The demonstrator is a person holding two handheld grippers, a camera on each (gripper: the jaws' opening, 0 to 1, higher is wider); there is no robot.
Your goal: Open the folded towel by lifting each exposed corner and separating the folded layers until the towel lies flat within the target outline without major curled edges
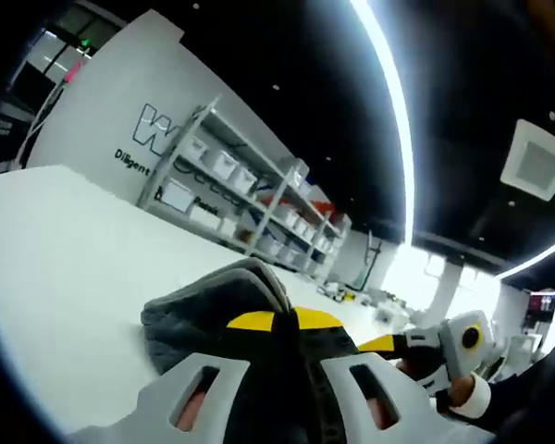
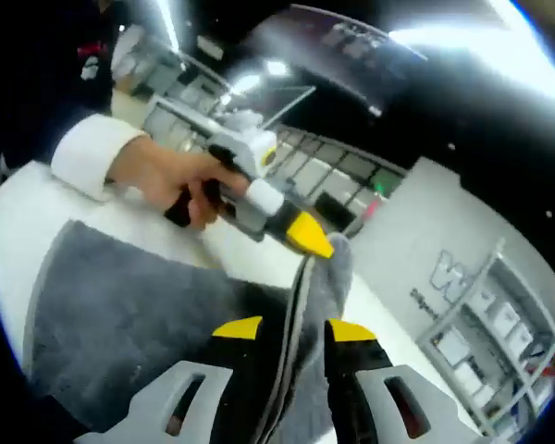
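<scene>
While the white table (image 1: 55, 250) spreads wide beneath both claws, I see the grey towel (image 2: 139, 314) draped across it, rising to a fold pinched between my right claw (image 2: 294, 331). My left claw (image 1: 285, 321) is clamped on the towel's raised edge too. Ahead of my right claw, a hand (image 2: 171, 180) holds the left one.

Shelf bins (image 1: 224, 165) too small to read (wall lettering (image 1: 153, 129) half-hidden).
</scene>
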